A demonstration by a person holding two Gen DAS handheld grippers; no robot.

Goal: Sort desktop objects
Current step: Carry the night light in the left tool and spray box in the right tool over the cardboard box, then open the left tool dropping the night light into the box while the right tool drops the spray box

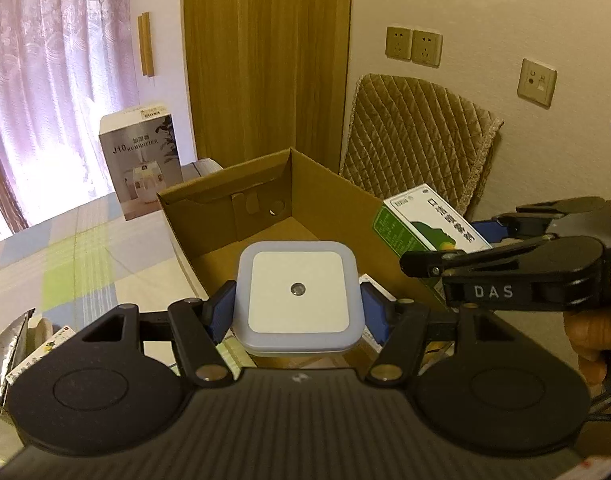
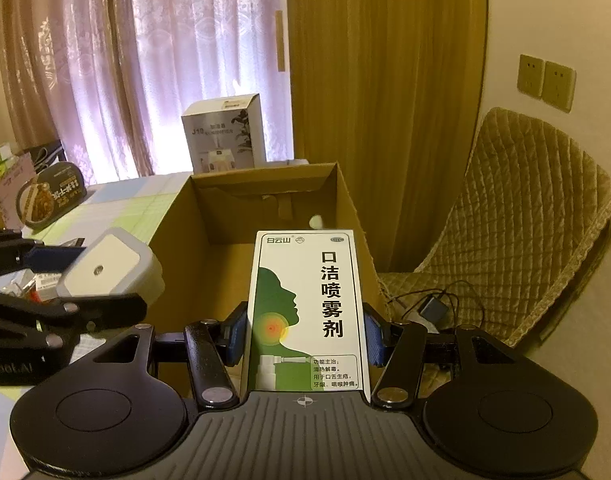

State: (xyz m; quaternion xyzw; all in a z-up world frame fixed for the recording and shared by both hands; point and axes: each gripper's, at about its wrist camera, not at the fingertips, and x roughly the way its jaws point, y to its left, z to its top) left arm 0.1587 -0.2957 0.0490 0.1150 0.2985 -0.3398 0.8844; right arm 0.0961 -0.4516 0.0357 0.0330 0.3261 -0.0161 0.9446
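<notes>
So, going left to right: at the far left of the desk there's still clutter that hasn't been dealt with. A round food tub (image 2: 51,196) sits back near the curtain, and a foil packet (image 1: 7,356) plus some small cartons lie at the near edge, partly hidden behind the gripper body. A humidifier box (image 1: 139,160) stands upright behind all that, near the window.

Next over, the left gripper (image 1: 297,312) is clamped on a night light (image 1: 297,300), blue pads pressing both of its sides. It's held up in the air just at the near wall of the cardboard box (image 1: 209,224), not inside it yet.

The box itself looks empty as far as I can see. The floor that shows is bare cardboard, though the near part is blocked by what's being held, so I can't swear to it.

Right of that, the right gripper (image 2: 303,340) is closed around a spray carton (image 2: 305,312), white and green, held upright with its top end pointing at the box's open top. From the left camera the carton (image 1: 425,220) sits just beside the box's right wall, so it's not in either.

Far right is just a padded chair (image 2: 517,216) with a cable and plug on the seat.

My read: sorting has barely started. Two items are picked and about to go in, nothing visibly dropped yet, and the stuff on the left of the desk is still waiting.
</notes>
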